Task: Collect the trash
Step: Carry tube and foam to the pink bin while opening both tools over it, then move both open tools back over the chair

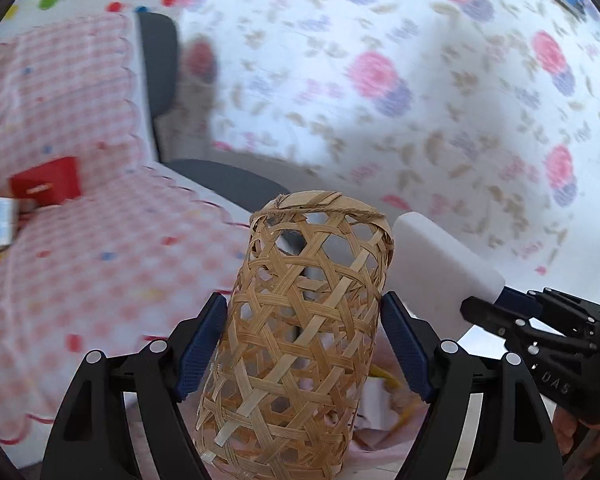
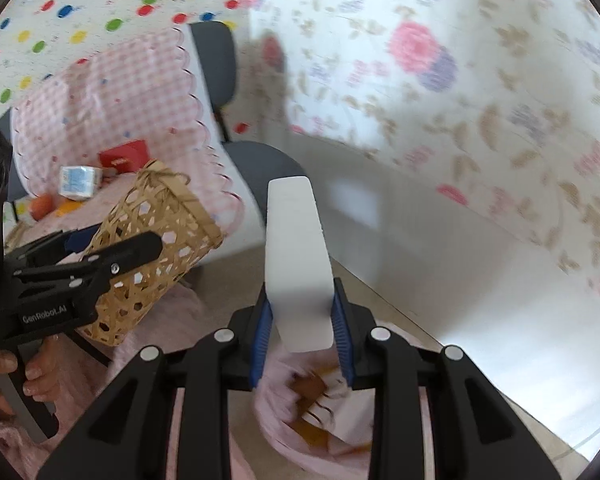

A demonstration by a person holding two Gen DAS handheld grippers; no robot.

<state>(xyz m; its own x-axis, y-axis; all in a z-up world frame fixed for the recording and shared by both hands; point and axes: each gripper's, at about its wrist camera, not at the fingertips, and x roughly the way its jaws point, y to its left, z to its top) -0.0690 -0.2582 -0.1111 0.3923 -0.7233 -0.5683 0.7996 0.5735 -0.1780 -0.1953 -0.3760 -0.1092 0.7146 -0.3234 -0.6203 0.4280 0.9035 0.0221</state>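
Left tongs gripping woven basket, checked cloth

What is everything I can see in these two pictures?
Basket: one, tan woven, held between the left fingers, tilted.
White block: one, held between the right fingers.
Red box: one, on the pink checked cloth.
Carton: one, white and blue, beside the red box.
Orange thing: one, round, near the carton; too blurred to name.
Pink cloth: one, checked, over the table.
Chair: one, dark grey, behind the table.
Pink bag: one, below the right gripper, with brown and white scraps in it.
Floral sheet: one, white with pink flowers, background.
Dotted sheet: one, background.
Left gripper: black, blue pads.
Right gripper: the same.
Hand: on the left gripper's handle.
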